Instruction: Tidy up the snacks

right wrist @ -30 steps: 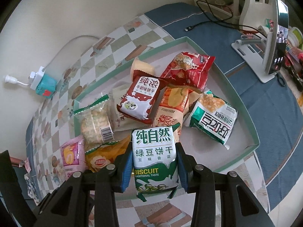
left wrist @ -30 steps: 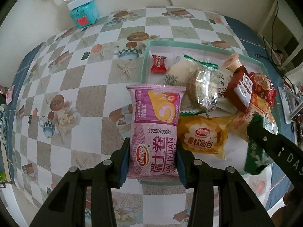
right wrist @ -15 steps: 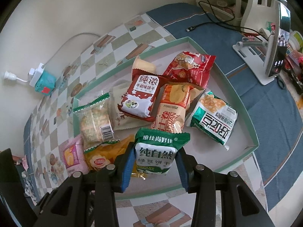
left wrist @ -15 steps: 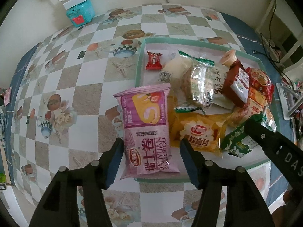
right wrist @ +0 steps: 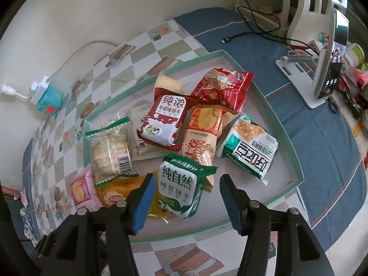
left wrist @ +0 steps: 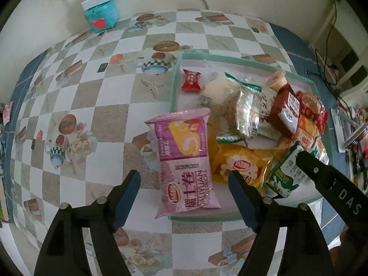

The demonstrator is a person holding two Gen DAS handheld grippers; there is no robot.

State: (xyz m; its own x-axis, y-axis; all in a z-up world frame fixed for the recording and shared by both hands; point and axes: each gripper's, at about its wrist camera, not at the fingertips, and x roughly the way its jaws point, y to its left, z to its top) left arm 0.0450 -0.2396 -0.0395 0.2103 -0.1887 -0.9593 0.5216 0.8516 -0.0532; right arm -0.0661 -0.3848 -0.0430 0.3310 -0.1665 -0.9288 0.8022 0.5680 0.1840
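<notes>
A: Both packets are out of the jaws since a second ago! The left hand-held gripper [left wrist: 184, 197] has just been opening, and the pink Swiss roll packet [left wrist: 185, 163] that stood clamped between its pads now lies flat, straddling the near left rim of the tray [left wrist: 177, 78].

B: And the right hand-held gripper [right wrist: 184, 200]?

A: Same story: jaws just spread apart, blue pads clear of the green biscuit packet [right wrist: 181, 188]. It leans on the yellow bread packet [right wrist: 119, 193] at the tray's near side, between the fingers but not pressed.

B: What about the rest of the pile?

A: In the tray: the brown milk biscuit packet [right wrist: 164, 122] on top in the middle, a red packet [right wrist: 223, 87] behind it, a green-and-white packet [right wrist: 250, 147] to the right. The checked surface [left wrist: 92, 96] stretches left to a teal power strip [left wrist: 101, 16].
</notes>
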